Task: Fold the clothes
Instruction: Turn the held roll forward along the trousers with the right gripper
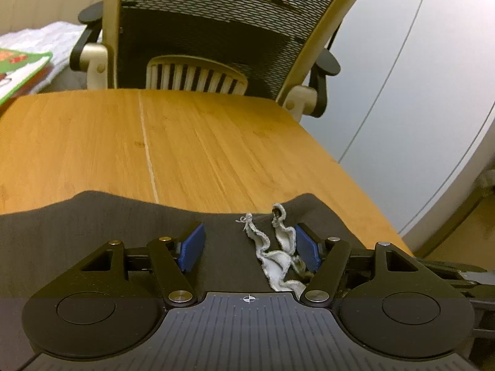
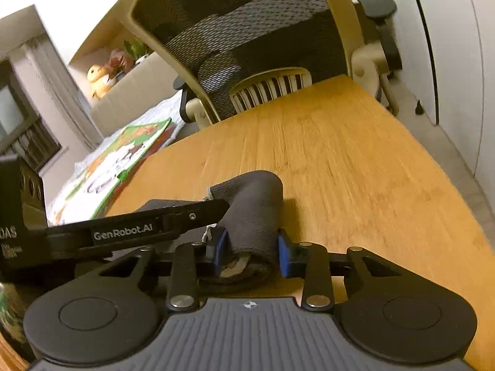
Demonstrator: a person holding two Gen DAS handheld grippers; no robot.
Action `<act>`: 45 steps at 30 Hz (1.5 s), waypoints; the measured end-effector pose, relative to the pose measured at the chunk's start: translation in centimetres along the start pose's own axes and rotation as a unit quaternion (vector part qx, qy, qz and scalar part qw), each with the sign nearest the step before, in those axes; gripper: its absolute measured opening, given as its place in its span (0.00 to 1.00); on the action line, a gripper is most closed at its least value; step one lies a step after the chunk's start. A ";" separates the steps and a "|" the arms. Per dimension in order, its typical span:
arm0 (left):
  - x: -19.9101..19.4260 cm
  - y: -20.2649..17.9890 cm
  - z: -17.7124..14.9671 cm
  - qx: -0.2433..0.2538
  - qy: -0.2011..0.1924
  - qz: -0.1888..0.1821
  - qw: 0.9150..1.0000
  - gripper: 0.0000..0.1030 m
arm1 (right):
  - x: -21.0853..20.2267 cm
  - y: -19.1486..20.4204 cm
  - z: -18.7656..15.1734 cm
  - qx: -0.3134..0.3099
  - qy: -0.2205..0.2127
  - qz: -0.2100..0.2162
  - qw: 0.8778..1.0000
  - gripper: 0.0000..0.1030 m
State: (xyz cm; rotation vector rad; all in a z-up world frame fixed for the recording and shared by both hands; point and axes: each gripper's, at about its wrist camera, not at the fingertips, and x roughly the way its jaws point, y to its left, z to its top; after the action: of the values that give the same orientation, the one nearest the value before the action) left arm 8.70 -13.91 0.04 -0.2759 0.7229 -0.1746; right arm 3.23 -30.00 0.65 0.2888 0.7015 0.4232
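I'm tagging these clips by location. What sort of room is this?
Probably a home room, a bedroom or study. A wooden table stands by a mesh office chair; beyond it, bedding with a picture book and a plush toy on a ledge.

Mesh office chair (image 1: 216, 31) behind wooden table (image 1: 216, 142)

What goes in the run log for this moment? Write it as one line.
left gripper: open over dark garment | right gripper: shut on rolled garment end | drawstring: loose | wooden table
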 end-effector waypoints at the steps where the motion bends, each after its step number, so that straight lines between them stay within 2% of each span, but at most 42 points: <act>1: -0.2 0.0 0.0 -0.005 0.000 -0.003 1.000 0.71 | -0.2 0.4 0.1 -0.022 -0.004 -0.010 1.000 0.31; 6: -1.0 -0.3 0.3 -0.021 -0.002 -0.016 1.000 0.79 | -0.9 2.6 0.4 -0.132 -0.024 -0.070 0.988 0.31; 9: -1.2 -0.5 0.7 -0.018 -0.002 -0.014 1.000 0.80 | -0.7 4.4 -0.2 -0.223 -0.037 -0.121 0.967 0.31; 12: -1.3 -0.7 1.0 -0.014 -0.003 -0.012 1.000 0.81 | 0.0 6.0 -1.4 -0.284 -0.041 -0.145 0.947 0.31; 14: -1.4 -0.8 1.2 -0.012 -0.004 -0.010 1.000 0.80 | 0.3 7.3 -2.7 -0.336 -0.054 -0.162 0.926 0.31; 17: -1.5 -1.0 1.5 -0.009 -0.005 -0.008 1.000 0.71 | 0.7 8.7 -4.3 -0.398 -0.067 -0.174 0.898 0.32; 18: -1.5 -1.1 1.6 -0.008 -0.005 -0.007 1.000 0.70 | 0.7 9.0 -4.6 -0.407 -0.068 -0.174 0.894 0.32; 22: -1.7 -1.3 2.1 -0.003 -0.007 -0.004 1.000 0.70 | 0.8 9.1 -4.7 -0.416 -0.063 -0.172 0.890 0.32; 30: -3.8 -1.0 2.8 -0.015 -0.041 -0.016 0.999 0.68 | 0.9 9.9 -5.7 -0.456 -0.061 -0.172 0.871 0.33; 39: -2.5 -1.1 2.1 -0.013 -0.018 -0.013 1.000 0.68 | 1.4 10.9 -6.6 -0.492 -0.054 -0.168 0.852 0.36; 43: -2.3 -1.2 1.7 -0.007 -0.013 -0.008 1.000 0.68 | 1.3 10.7 -6.5 -0.489 -0.052 -0.163 0.855 0.37; 45: -2.1 -1.0 1.5 -0.007 -0.010 -0.003 1.000 0.67 | 1.0 10.3 -6.0 -0.476 -0.047 -0.154 0.865 0.37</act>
State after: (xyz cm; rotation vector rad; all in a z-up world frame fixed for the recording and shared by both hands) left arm 8.11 -14.08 2.74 -0.2922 0.7043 -0.1736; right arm -3.02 -19.84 -0.26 -0.7309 0.3634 0.3995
